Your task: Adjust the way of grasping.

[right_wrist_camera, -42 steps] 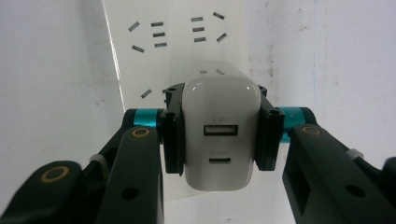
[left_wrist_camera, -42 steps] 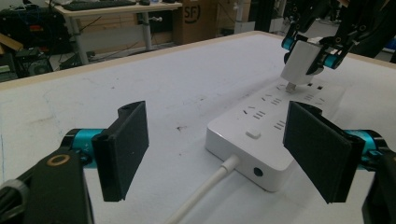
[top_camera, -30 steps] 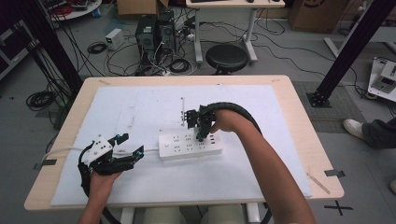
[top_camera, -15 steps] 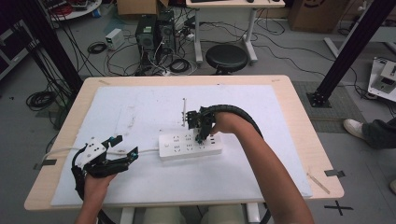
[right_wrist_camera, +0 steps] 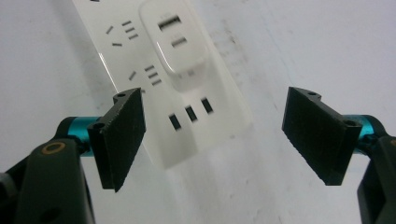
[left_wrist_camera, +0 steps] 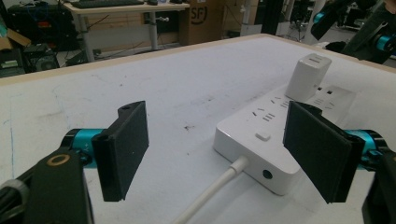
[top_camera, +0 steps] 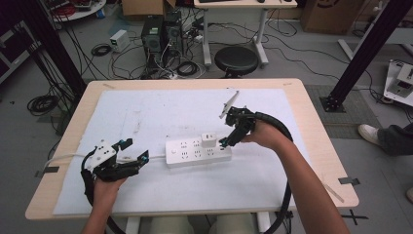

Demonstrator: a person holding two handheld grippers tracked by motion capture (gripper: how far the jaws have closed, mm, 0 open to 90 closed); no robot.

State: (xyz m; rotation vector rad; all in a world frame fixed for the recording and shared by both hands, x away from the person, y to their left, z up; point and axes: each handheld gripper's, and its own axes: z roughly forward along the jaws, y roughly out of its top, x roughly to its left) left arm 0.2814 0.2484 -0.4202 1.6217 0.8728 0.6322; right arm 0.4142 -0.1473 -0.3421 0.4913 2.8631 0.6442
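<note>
- White power strip [top_camera: 198, 151] lies near the middle of the tabletop [top_camera: 311, 146], on a white sheet; a white charger [top_camera: 209, 140] stands plugged into its top, toward the right end.
- Its cord [left_wrist_camera: 212, 191] leaves the strip's left end and is cut off at the bottom edge of the left gripper view.
- In the right gripper view the strip's far end runs out of the top edge, and the picture is soft, so the socket markings are hard to read.
- Left gripper [top_camera: 132, 155] has its fingers [left_wrist_camera: 125, 148] spread wide and holds nothing; it sits left of the strip, apart from it, pointing toward the end where the cord enters.
- Right gripper [top_camera: 229, 139] also has its fingers [right_wrist_camera: 120, 136] spread wide, empty, just right of the charger and seemingly above the strip's right end, tilted downward.
- Left hand [top_camera: 108, 184] comes in from the bottom edge, low over the tabletop; the right forearm reaches diagonally across from the lower right.
</note>
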